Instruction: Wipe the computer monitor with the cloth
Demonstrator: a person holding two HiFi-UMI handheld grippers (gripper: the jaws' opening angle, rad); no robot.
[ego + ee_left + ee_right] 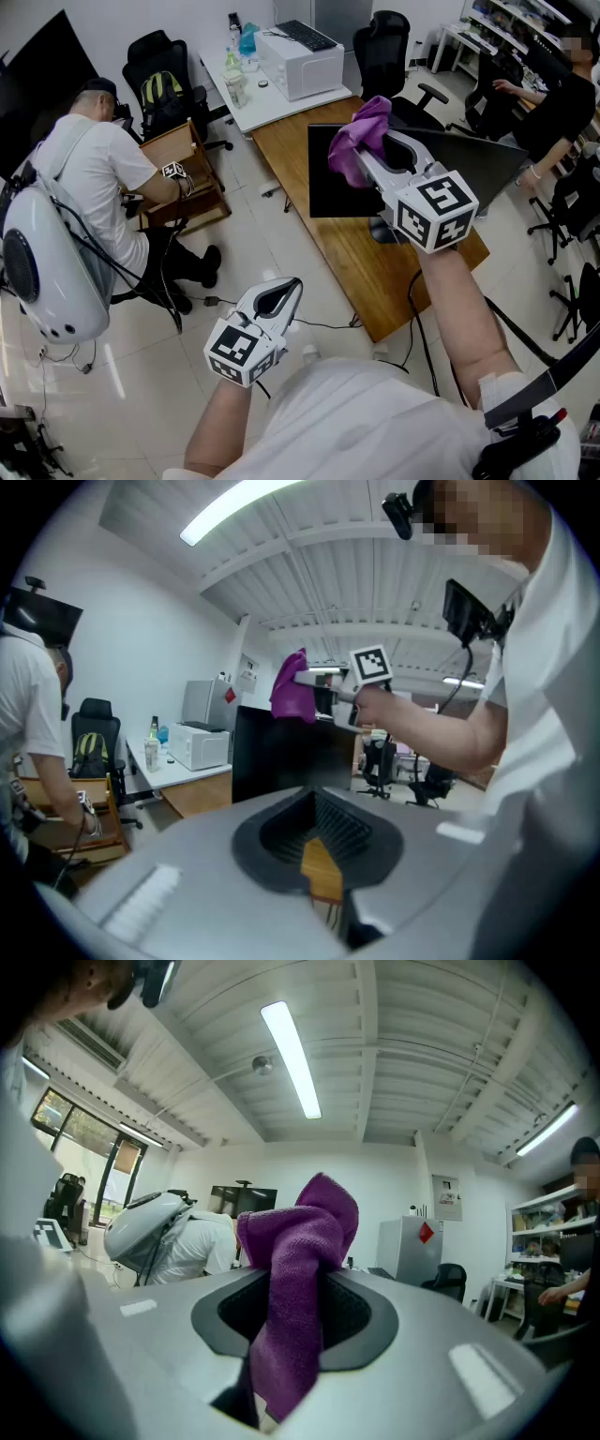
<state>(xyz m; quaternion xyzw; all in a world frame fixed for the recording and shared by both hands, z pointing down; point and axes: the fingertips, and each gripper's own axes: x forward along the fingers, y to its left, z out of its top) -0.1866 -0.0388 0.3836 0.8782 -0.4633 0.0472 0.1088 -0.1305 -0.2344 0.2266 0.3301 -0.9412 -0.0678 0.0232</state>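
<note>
Right tongs (pixel 364 155): clamped on the cloth (pixel 361 136). The right gripper view shows the fabric pinched between the two tips, bunched above them and trailing below.
Cloth: purple towelling, upper centre of the head view, held at the top edge of the monitor (pixel 323 183). Whether it touches the screen cannot be told.
Monitor: dark and unlit, standing on the wooden tabletop (pixel 375 272) at centre frame, with its screen facing the lower left, towards the wearer.
Left tongs (pixel 281 296): closed together with nothing between them. They sit low at lower centre, over the floor and well apart from the monitor.
Reason for the grip: the wad stands out ahead of the hard tips, so soft fabric would probably meet the screen first.
Reason for the left's position: probably idle, since wiping needs one tool and keeping this one low leaves the screen in plain view.
Step in hand: judged to be the start of a pass from the top edge, with most of the screen not yet covered.
Next move: calls for light, even pressure downward or across.
Risk: a bare tip could scrape the panel, and an unsteadied monitor might rock under a push.
Surroundings: a seated person (pixel 94 173) at upper left and a white box (pixel 300 61) at the top take no part.
</note>
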